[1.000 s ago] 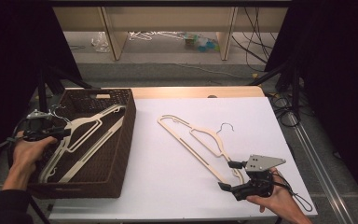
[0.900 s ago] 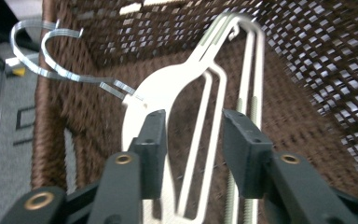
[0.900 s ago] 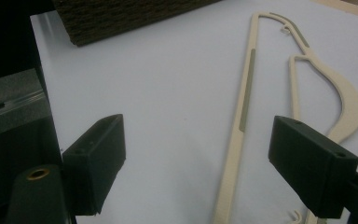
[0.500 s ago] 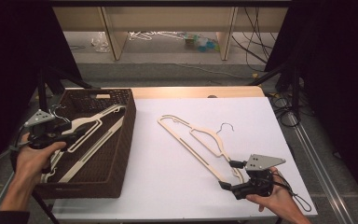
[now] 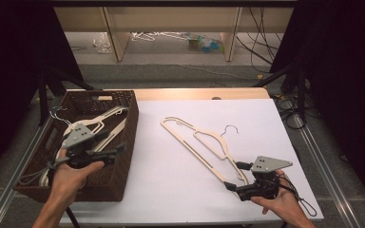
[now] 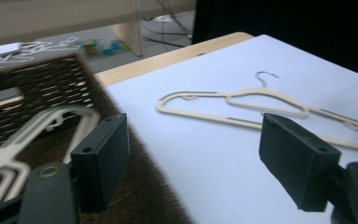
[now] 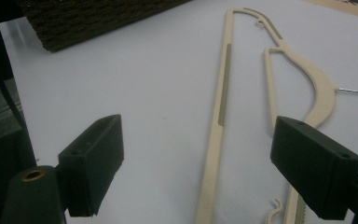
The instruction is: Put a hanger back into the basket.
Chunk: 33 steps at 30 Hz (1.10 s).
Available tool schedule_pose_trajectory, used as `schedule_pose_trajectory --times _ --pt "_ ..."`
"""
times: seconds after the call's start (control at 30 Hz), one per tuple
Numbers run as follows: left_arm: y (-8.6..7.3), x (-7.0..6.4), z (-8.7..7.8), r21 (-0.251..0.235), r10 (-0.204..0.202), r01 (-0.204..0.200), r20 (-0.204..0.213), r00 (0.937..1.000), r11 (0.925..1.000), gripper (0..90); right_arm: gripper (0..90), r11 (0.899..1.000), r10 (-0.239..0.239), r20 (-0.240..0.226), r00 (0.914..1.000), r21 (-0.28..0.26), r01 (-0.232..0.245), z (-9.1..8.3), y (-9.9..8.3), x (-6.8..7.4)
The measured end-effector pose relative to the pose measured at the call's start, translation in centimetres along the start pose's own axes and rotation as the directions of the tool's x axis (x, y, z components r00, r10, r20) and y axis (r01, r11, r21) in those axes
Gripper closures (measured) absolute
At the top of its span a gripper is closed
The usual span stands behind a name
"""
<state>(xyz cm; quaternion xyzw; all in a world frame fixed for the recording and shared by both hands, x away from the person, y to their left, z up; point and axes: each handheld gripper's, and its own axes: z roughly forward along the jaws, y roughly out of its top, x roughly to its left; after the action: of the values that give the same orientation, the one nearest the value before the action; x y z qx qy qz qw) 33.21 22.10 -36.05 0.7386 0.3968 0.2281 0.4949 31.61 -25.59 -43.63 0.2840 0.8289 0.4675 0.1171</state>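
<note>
One cream hanger point(image 5: 203, 145) is lying flat on the white bench point(image 5: 171, 190), running diagonally from centre toward the near right, wire hook point(image 5: 230, 129) pointing far-right. It's apart from the wicker basket point(image 5: 129, 137), which is sitting at the left edge of the bench.

The basket is holding at least two more hangers point(image 5: 105, 122) of the same kind, tangled together; exact count I can't tell.

Right gripper point(image 5: 233, 176) is sitting low at the near-right end of the bench hanger, fingers point(image 7: 318, 172) spread wide and gripping nothing. In the right gripper view the hanger's long bar point(image 7: 220, 135) is running up between the fingers, and the shoulder end is just beside the right-hand one.

Left gripper point(image 5: 111, 144) is hovering over the near part of the basket, pointing right toward the bench. Fingers point(image 6: 101, 163) are also wide open and empty.

My read: work looks like moving hangers between basket and bench, direction unclear from this alone. One hanger is out, the rest are in. Neither hand is carrying anything, so we're between grasps, with the right hand best placed to take the bench hanger.
</note>
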Motion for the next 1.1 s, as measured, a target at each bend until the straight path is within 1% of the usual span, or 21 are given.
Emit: schedule_pose_trajectory --times 0.03,0.1,0.13,0.2,0.23,0.27,0.33,0.4,0.53,0.57,0.6,0.63,0.73,0.8,0.83,0.87,0.97,1.0,1.03,1.07,1.1 --pt "-0.1 -0.5 0.3 0.0 0.01 -0.01 0.022 0.9997 1.0 23.9 17.9 1.0 0.001 0.012 0.9999 -0.006 -0.001 0.0 0.0 0.0" --pt "-0.4 -1.3 0.9 0.002 0.031 -0.031 0.031 0.999 0.9995 22.5 17.6 1.0 0.011 0.022 0.9997 -0.012 -0.011 0.0 -0.1 -0.1" --pt "-0.5 -1.6 1.1 0.001 0.025 -0.025 0.037 0.999 0.9997 21.3 17.6 1.0 0.013 0.019 0.9997 -0.02 -0.013 0.0 -0.1 -0.1" --pt "-0.9 -2.5 1.6 -0.009 0.019 -0.018 0.052 0.9985 0.9998 19.9 17.5 1.0 0.021 0.031 0.9993 -0.017 -0.02 -0.2 -0.1 -0.1" --pt "-0.9 -2.9 1.7 -0.015 0.024 -0.023 0.059 0.998 0.9996 19.8 17.5 0.999 0.016 0.021 0.9997 -0.034 -0.015 -0.1 -0.1 -0.2" --pt "-1.0 -3.3 1.8 -0.021 0.024 -0.023 0.069 0.9973 0.9995 19.5 17.5 0.999 0.018 0.029 0.9994 -0.03 -0.018 -0.2 -0.1 -0.2" --pt "-1.1 -4.1 1.9 -0.03 0.044 -0.042 0.076 0.9962 0.9987 19.2 17.5 0.999 0.03 0.025 0.9992 -0.029 -0.03 -0.3 -0.2 -0.2" --pt "-1.2 -4.6 2.1 -0.037 0.055 -0.052 0.084 0.9949 0.998 19.0 17.5 0.999 0.023 0.025 0.9994 -0.033 -0.022 -0.2 -0.3 -0.3" --pt "-1.6 -5.5 2.3 -0.052 0.043 -0.038 0.095 0.9946 0.9979 18.4 17.5 0.999 0.023 0.021 0.9995 -0.038 -0.022 -0.1 -0.3 -0.3" --pt "-1.8 -5.7 2.4 -0.053 0.047 -0.043 0.093 0.9946 0.9977 18.4 17.4 0.999 0.022 0.022 0.9995 -0.028 -0.021 -0.2 -0.3 -0.3" --pt "-2.0 -6.0 2.4 -0.053 0.059 -0.054 0.086 0.9945 0.9971 18.4 17.5 0.999 0.022 0.028 0.9994 -0.036 -0.021 -0.1 -0.3 -0.2" --pt "-2.2 -6.1 2.5 -0.057 0.073 -0.068 0.087 0.9935 0.996 18.4 17.5 0.999 0.024 0.034 0.9991 -0.032 -0.023 -0.2 -0.3 -0.2" --pt "-2.8 -6.7 2.8 -0.046 0.065 -0.06 0.104 0.9925 0.9971 18.5 17.4 0.999 0.021 0.036 0.9991 -0.034 -0.02 -0.2 -0.3 -0.2" --pt "-3.1 -7.0 2.8 -0.047 0.061 -0.057 0.101 0.993 0.9973 18.5 17.3 0.999 0.023 0.035 0.9991 -0.034 -0.022 -0.2 -0.2 -0.2" --pt "-3.3 -7.1 2.8 -0.054 0.065 -0.059 0.108 0.992 0.9968 18.5 17.3 0.999 0.025 0.033 0.9991 -0.033 -0.024 -0.2 -0.2 -0.1" --pt "-3.4 -7.2 2.8 -0.046 0.06 -0.055 0.099 0.9933 0.9974 18.5 17.3 0.999 0.024 0.033 0.9992 -0.034 -0.023 -0.2 -0.2 -0.2" --pt "-3.9 -7.6 3.0 -0.051 0.072 -0.066 0.124 0.9896 0.9965 18.5 17.2 0.999 0.026 0.033 0.9991 -0.032 -0.025 -0.2 -0.2 -0.1" --pt "-4.0 -7.7 3.1 -0.051 0.069 -0.063 0.127 0.9895 0.9967 18.5 17.3 0.999 0.029 0.031 0.9991 -0.029 -0.028 -0.2 -0.2 -0.1" --pt "-4.2 -7.7 3.1 -0.05 0.075 -0.069 0.132 0.9884 0.9964 18.5 17.2 0.999 0.031 0.015 0.9994 -0.034 -0.03 -0.1 -0.2 -0.1" --pt "-4.4 -7.8 3.2 -0.053 0.068 -0.061 0.141 0.9877 0.9968 18.4 17.3 0.999 0.029 0.016 0.9995 -0.019 -0.028 -0.2 -0.2 -0.1" --pt "-4.5 -7.9 3.3 -0.048 0.082 -0.076 0.141 0.9866 0.9959 18.3 17.3 0.999 0.027 0.016 0.9995 -0.019 -0.027 -0.2 -0.2 -0.1"
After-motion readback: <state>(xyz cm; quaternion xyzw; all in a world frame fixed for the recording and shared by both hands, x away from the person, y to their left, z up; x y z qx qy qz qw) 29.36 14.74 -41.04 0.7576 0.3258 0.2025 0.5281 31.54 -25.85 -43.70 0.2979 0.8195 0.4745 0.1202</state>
